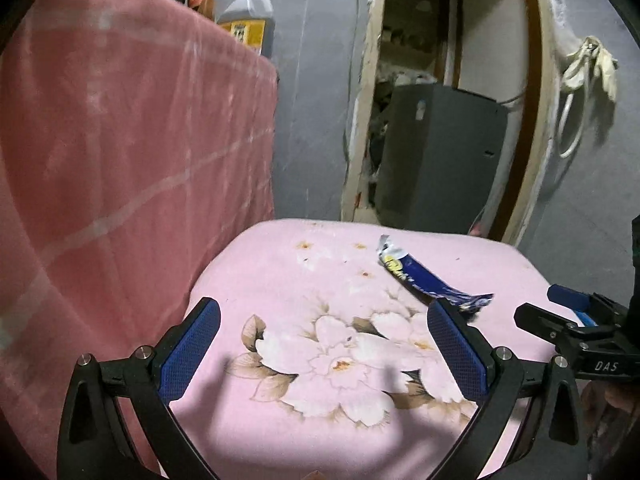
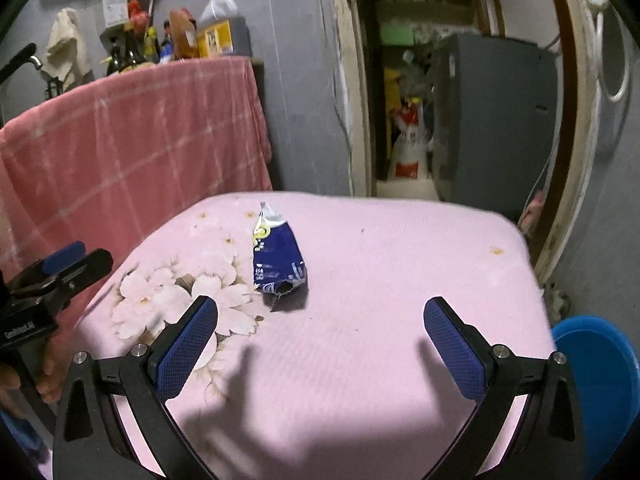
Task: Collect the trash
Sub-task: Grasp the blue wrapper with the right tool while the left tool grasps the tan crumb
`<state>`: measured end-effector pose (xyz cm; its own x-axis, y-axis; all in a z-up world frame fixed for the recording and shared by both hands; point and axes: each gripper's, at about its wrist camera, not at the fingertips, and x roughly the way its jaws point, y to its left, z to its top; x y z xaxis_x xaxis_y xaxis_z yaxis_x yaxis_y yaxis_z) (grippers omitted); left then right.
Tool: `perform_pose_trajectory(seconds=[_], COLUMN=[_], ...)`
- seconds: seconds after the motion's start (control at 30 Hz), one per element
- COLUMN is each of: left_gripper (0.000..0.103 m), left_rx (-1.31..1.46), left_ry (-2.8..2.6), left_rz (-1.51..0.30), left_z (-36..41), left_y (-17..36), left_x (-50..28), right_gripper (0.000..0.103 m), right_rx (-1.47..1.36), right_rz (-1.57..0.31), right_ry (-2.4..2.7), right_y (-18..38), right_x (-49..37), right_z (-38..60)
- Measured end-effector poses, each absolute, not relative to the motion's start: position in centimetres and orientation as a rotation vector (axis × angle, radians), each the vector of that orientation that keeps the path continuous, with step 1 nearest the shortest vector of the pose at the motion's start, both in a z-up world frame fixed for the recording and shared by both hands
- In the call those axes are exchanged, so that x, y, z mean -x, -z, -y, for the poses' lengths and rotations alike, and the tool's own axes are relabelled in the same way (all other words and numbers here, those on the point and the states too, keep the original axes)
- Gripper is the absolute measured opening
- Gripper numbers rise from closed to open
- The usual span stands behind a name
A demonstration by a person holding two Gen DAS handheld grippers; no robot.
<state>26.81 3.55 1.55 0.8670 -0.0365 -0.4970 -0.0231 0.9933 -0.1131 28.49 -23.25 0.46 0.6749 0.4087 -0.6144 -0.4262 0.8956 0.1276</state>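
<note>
A crumpled blue wrapper lies on a pink flowered cushion. My left gripper is open and empty above the cushion, with the wrapper just beyond its right fingertip. My right gripper is open and empty, with the wrapper ahead and slightly left of centre, between the fingers' line and the far edge. The right gripper also shows at the right edge of the left wrist view, and the left gripper at the left edge of the right wrist view.
A pink checked cloth covers a table at the left, with bottles and a jug on top. A doorway with a grey box lies behind. A blue tub stands at the right of the cushion.
</note>
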Motion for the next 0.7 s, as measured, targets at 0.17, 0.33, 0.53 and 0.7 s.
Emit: perform_pose_trajectory(seconds=[0.17,0.33,0.53,0.7], left_gripper=[0.101,0.101,0.101,0.101], left_rx=[0.152,0.181,0.164,0.144], left_ry=[0.011,0.012,0.024,0.053], left_rz=[-0.588,-0.61,-0.66,-0.669], left_z=[-4.3,-4.8,-3.6,-2.7], left_y=[-1.0,-1.1,-0.7,-0.7], left_x=[-28.2,-28.7,-29.1,-28.8], right_gripper=[0.101,0.079,0.039,0.037], right_rx=[0.035,0.02,-0.04,-0.02], right_rz=[-0.759,-0.842,-0.891,-0.869], right_ry=[-0.522,-0.581,-0.654,-0.65], right_y=[0.3,1.4,2.0,1.8], right_x=[-31.2,-33.3,-34.0,-33.4], right_z=[21.4,20.1,20.9,21.6])
